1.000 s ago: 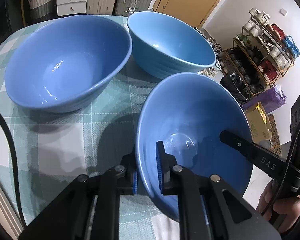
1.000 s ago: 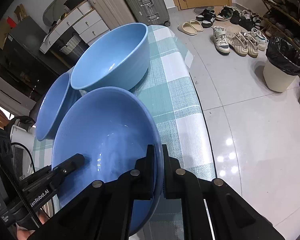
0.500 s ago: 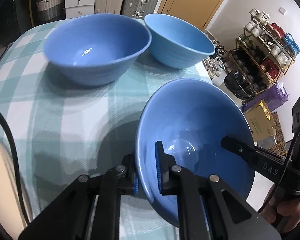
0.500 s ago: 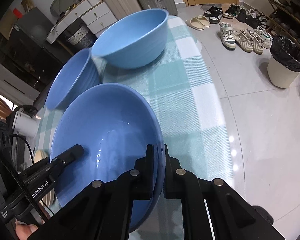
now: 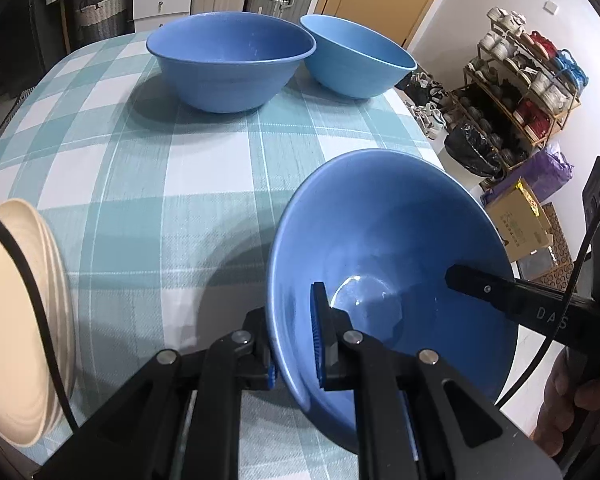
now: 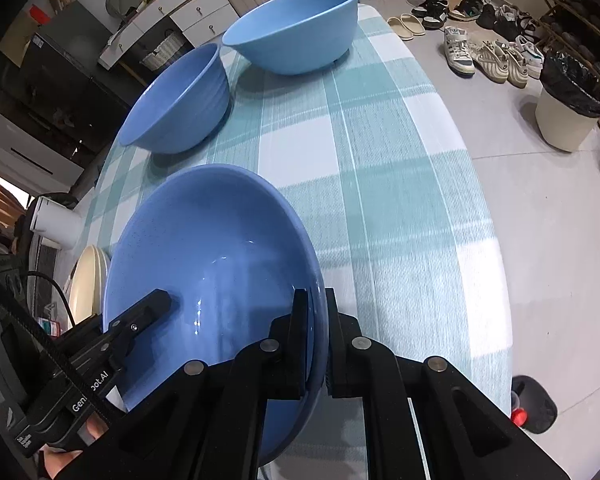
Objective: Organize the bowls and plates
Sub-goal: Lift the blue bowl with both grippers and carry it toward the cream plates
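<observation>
Bright, even indoor light from overhead. The glossy blue ceramic bowl (image 5: 388, 264) clamped in the jaws carries small white glints on its floor. Soft shadows spread on the teal-and-white checked tablecloth (image 5: 172, 168) just ahead of the fingers. Fisheye bending and dark corners frame both views; focus is sharp.

Three blue bowls (image 5: 388, 248), teal-and-white checked tablecloth (image 5: 148, 168), cream plates (image 5: 16, 312), black fingers (image 5: 324, 336).
</observation>
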Tool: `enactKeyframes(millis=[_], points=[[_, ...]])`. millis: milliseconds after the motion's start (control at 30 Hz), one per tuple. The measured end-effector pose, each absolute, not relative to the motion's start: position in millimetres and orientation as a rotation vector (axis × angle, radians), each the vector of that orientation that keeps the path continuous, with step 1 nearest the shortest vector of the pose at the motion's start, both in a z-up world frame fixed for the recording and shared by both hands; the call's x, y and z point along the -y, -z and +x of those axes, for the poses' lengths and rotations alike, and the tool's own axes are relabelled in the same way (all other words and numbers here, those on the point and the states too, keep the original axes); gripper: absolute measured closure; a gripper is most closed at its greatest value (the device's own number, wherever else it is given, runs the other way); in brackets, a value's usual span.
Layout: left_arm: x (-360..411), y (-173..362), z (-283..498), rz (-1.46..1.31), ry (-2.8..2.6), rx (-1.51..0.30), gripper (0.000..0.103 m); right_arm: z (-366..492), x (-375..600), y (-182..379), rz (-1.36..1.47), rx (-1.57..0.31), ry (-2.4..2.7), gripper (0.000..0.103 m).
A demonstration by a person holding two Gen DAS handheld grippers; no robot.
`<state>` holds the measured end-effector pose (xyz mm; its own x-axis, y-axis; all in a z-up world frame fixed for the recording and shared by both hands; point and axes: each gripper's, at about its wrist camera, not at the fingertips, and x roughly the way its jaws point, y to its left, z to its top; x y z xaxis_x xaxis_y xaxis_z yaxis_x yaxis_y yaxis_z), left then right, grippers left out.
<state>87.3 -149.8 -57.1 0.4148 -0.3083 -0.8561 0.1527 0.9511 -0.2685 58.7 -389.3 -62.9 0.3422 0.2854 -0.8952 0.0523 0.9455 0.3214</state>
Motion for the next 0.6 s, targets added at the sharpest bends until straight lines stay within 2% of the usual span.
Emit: enactKeyframes(millis=[600], points=[[131,63,84,-0.188,0.301,-1.137,0.092,45,369,66,0.314,-1.251,-0.169,0.097]])
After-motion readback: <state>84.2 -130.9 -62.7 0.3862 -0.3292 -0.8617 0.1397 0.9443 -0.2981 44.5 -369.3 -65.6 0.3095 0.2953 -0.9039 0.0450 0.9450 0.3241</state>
